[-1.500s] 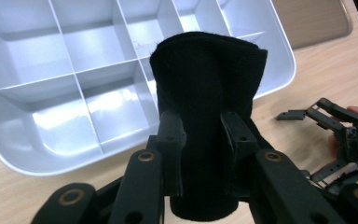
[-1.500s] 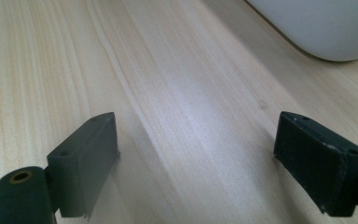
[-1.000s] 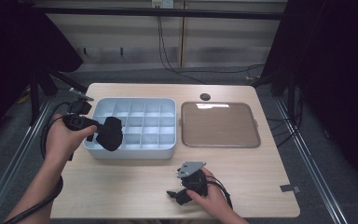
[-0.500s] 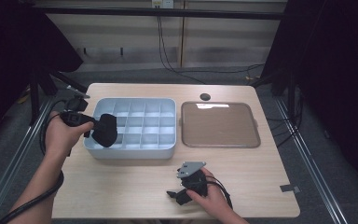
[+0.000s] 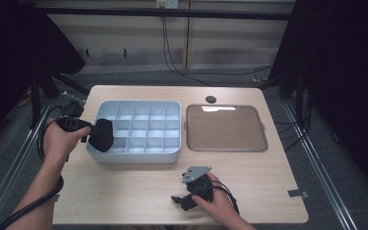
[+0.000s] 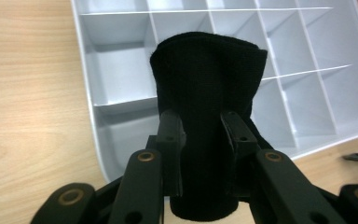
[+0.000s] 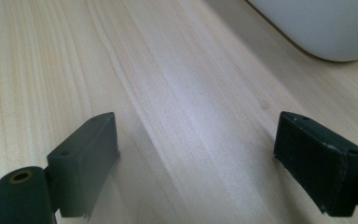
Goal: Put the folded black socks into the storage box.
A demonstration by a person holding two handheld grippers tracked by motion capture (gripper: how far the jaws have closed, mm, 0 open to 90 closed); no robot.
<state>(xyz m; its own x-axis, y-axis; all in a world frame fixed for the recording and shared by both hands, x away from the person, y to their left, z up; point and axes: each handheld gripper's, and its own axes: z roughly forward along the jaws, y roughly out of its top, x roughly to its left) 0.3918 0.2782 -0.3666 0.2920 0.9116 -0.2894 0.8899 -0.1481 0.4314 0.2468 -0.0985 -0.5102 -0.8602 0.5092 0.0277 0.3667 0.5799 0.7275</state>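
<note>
A rolled black sock [image 6: 207,112] is clamped between the jaws of my left gripper [image 6: 200,128], which is shut on it. In the high view the black sock [image 5: 100,135] hangs over the front left compartments of the grey divided organizer tray [image 5: 139,155], with the left gripper [image 5: 92,132] held by the hand just left of the tray. My right gripper [image 5: 178,201] rests low on the table near the front edge, jaws wide apart. In the right gripper view its fingers [image 7: 86,158] stand open over bare wood, nothing between them.
A brown flat tray [image 5: 226,127] lies to the right of the organizer. A small dark round hole [image 5: 211,99] sits at the table's back. A corner of the grey organizer [image 7: 317,28] shows ahead of the right gripper. Cables trail from both grippers.
My left gripper has carried the black sock leftward and down, from the tray's left middle to its front left corner. The right gripper has stayed put.
</note>
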